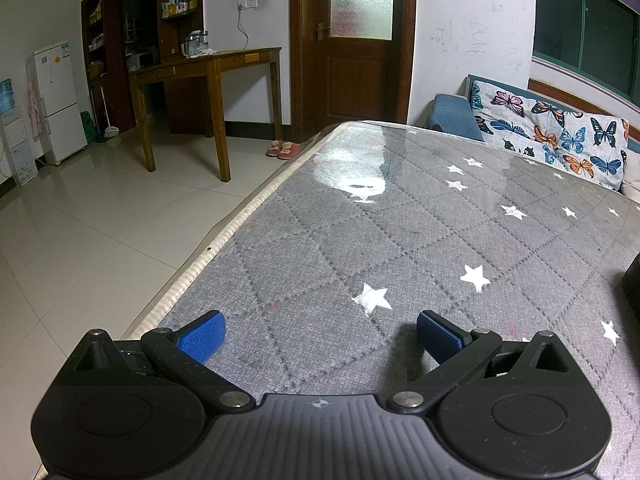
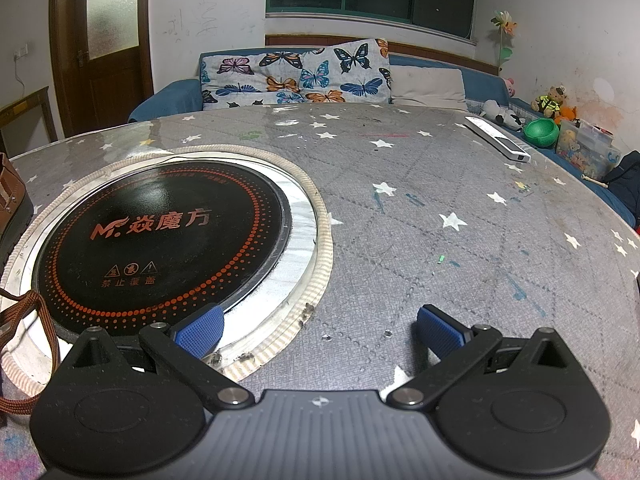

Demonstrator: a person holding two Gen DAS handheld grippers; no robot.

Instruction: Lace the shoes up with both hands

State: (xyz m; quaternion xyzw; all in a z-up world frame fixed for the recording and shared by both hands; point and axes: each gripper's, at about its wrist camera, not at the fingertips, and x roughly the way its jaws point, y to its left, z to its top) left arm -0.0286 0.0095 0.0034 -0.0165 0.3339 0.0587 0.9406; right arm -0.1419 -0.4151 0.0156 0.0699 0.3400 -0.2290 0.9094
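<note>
Both tools are hovering low over the grey quilted star-printed tabletop [image 2: 440, 184] with nothing between their blue pads. The left gripper [image 1: 320, 334] is standing wide apart near the table's left edge, over bare cloth. The right gripper [image 2: 318, 330] is likewise spread wide, sitting at the near rim of the round black induction hob [image 2: 160, 236] set into the table.

The brown leather shoe [image 2: 12, 200] is showing only as a sliver at the far left of the right wrist view, resting at the hob's left rim. Its brown woven lace [image 2: 38, 344] is trailing loose in a loop over the hob's near-left edge, just left of the right gripper. In the left wrist view only a dark shape at the right edge is showing, and I cannot tell what it is.

Likely risks: the lace is thin and limp, so wide jaws may be closing on cloth instead, or snagging the beige ribbed trim ring [image 2: 324, 248] around the hob. Pulling 1 end alone may drag the shoe across the smooth glass.

A white remote [image 2: 498, 138] is lying near the far right edge, well clear. A butterfly-print cushion [image 2: 296, 76] is sitting beyond the table.
</note>
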